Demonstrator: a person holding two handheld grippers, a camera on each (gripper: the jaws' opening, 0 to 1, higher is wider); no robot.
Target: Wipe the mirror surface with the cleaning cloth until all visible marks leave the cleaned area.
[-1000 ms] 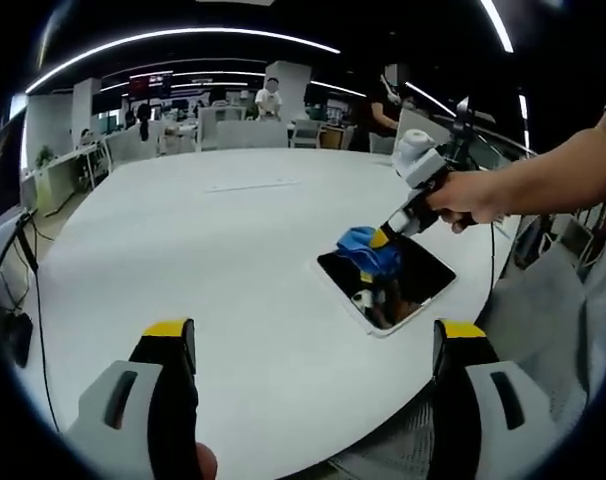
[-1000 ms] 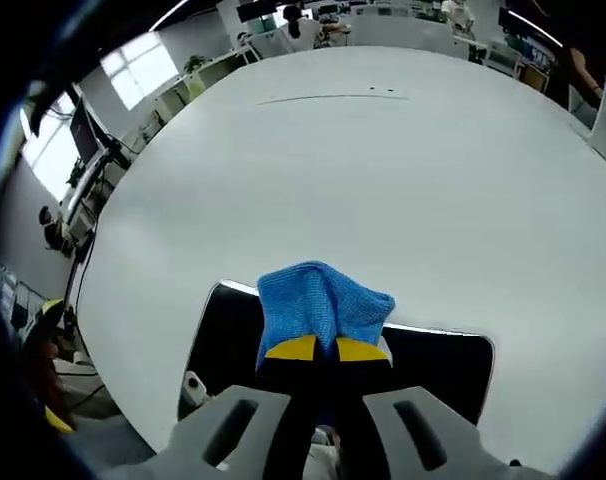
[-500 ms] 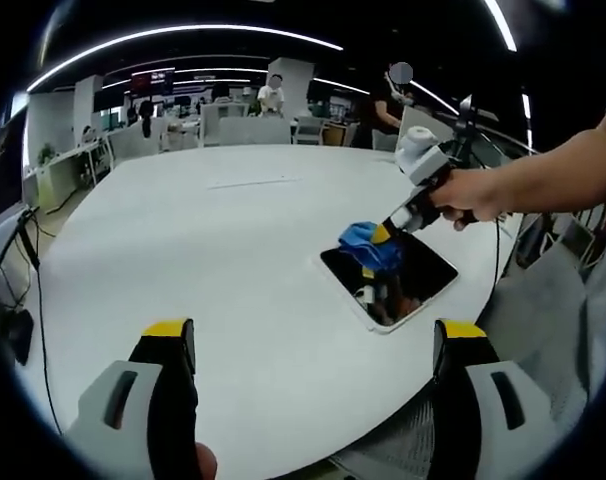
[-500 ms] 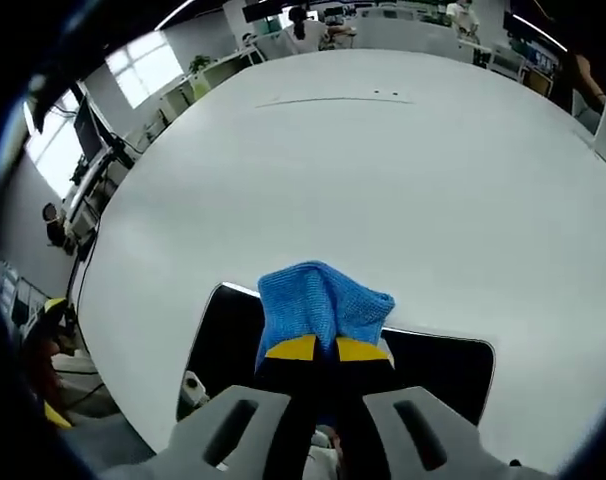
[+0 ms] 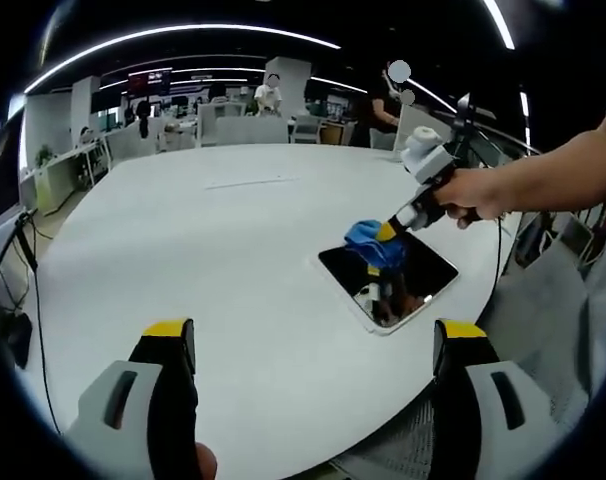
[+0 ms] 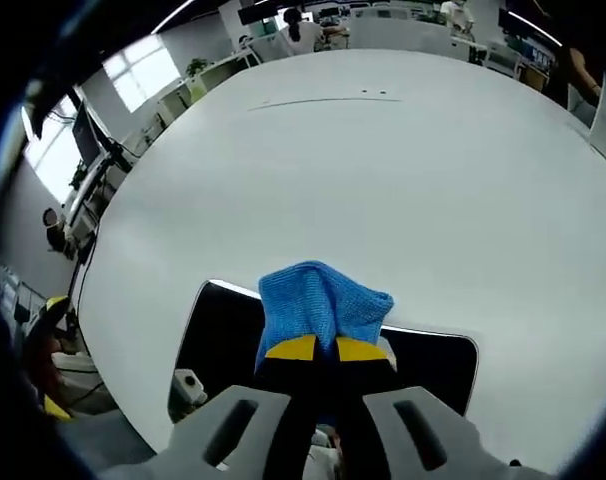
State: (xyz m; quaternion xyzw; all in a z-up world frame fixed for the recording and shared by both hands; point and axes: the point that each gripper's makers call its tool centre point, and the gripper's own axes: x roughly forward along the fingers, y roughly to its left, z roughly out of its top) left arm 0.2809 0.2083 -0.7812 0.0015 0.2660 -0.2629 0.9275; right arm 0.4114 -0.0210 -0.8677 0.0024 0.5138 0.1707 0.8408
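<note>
Two right gripper [image 6: 316, 349] fingers pinch the cloth [image 6: 321, 300] on the mirror [image 6: 223, 340]; left gripper [image 5: 313, 345] fingers gape empty.

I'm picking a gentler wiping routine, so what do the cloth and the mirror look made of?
The blue cleaning cloth, pinched in the right tongs, looks like soft microfibre or terry: fuzzy, matte, bunched folds. The mirror looks like glossy glass in a thin pale frame, probably plastic or metal: it reflects the tongs and ceiling lights sharply.

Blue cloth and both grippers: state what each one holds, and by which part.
The right gripper pinches the blue cloth by its near bunched edge, against the mirror. The left gripper holds nothing.
</note>
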